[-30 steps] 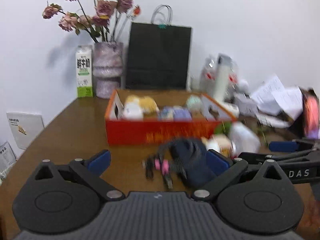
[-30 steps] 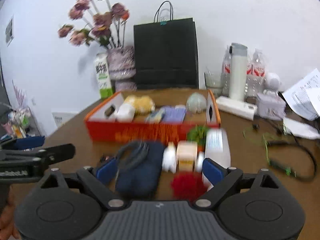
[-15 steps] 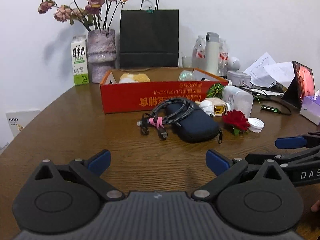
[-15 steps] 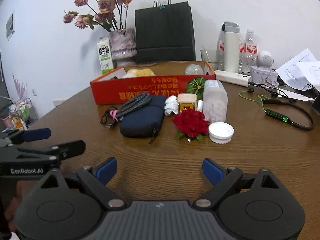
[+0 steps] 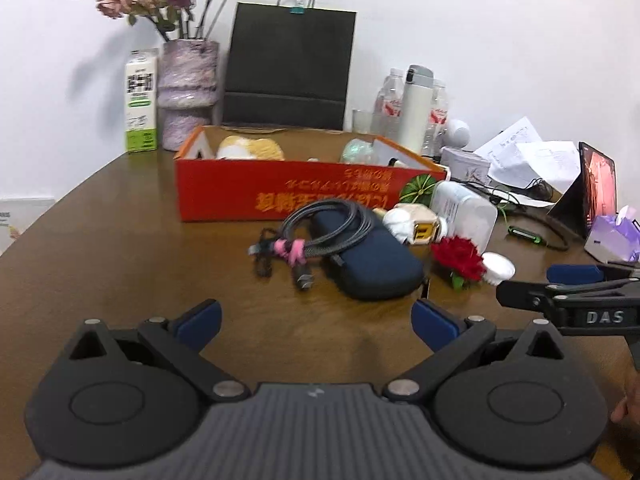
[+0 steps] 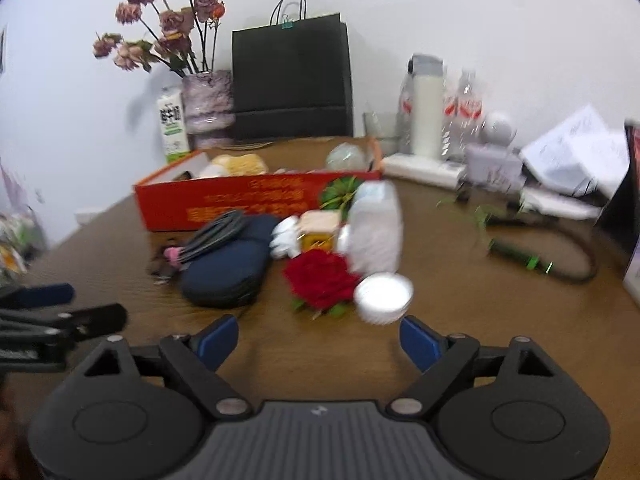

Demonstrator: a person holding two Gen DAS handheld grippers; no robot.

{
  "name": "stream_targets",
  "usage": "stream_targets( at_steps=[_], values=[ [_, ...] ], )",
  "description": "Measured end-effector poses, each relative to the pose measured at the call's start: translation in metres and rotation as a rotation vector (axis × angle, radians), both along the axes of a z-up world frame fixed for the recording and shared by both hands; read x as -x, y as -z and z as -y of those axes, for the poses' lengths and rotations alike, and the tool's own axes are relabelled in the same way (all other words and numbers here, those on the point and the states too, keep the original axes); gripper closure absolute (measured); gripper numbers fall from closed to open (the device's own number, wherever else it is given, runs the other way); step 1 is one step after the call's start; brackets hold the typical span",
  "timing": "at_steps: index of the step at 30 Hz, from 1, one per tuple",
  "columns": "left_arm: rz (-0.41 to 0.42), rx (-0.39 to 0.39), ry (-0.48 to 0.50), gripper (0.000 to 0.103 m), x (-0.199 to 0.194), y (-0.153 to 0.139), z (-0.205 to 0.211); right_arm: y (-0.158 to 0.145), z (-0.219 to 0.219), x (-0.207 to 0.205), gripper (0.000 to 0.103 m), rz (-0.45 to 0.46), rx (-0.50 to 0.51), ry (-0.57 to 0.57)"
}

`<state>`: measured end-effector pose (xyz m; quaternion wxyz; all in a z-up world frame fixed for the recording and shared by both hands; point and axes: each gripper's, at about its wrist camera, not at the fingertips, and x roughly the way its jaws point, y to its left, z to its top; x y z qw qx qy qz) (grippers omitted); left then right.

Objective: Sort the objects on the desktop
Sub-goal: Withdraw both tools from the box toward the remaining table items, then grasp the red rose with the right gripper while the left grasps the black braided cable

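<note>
— Left wrist view?
— My left tool (image 5: 316, 316) is spread wide, empty, over bare counter (image 5: 120, 264). The navy pouch (image 5: 376, 256) lies ahead, long axis slanting away-left.
— Right wrist view?
— My right tool (image 6: 318, 340) is closing on nothing; the red flower (image 6: 320, 280) and white cap (image 6: 384, 298) sit just ahead.

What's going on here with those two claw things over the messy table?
A person holds a claw in each hand to sort a pile of small things lying in front of a red box. Neither holds anything yet. The left claw is open before a dark pouch with a coiled cable on it. The right claw is closing, nothing between its jaws, near a red flower and a white cap.
</note>
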<state>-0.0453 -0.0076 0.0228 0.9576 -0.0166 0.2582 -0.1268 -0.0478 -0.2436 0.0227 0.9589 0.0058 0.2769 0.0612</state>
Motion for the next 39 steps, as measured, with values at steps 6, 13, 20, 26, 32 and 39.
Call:
stream_targets(
  at_steps=[6,13,20,26,32,39],
  values=[
    [0.006,0.038,0.011,0.004,-0.047,-0.01,0.01,0.005,0.006,-0.042,0.032,-0.035,0.099,0.023],
    [-0.102,0.088,0.087,0.025,-0.114,-0.016,0.025,0.018,0.008,-0.059,0.038,-0.062,0.105,-0.001],
    [-0.222,0.136,0.11,0.046,-0.139,0.004,0.029,0.006,0.008,-0.055,0.035,-0.036,0.006,-0.108],
    [-0.163,0.133,0.071,0.08,-0.123,-0.013,0.02,0.014,-0.011,-0.088,0.05,-0.083,0.03,-0.067],
    [-0.077,0.172,0.01,0.082,-0.078,-0.043,-0.006,0.009,-0.019,-0.082,0.07,-0.066,-0.015,-0.078],
    [-0.038,0.224,0.016,0.082,-0.024,-0.064,-0.026,-0.017,-0.022,-0.034,0.071,0.024,-0.019,-0.079]
  ],
)
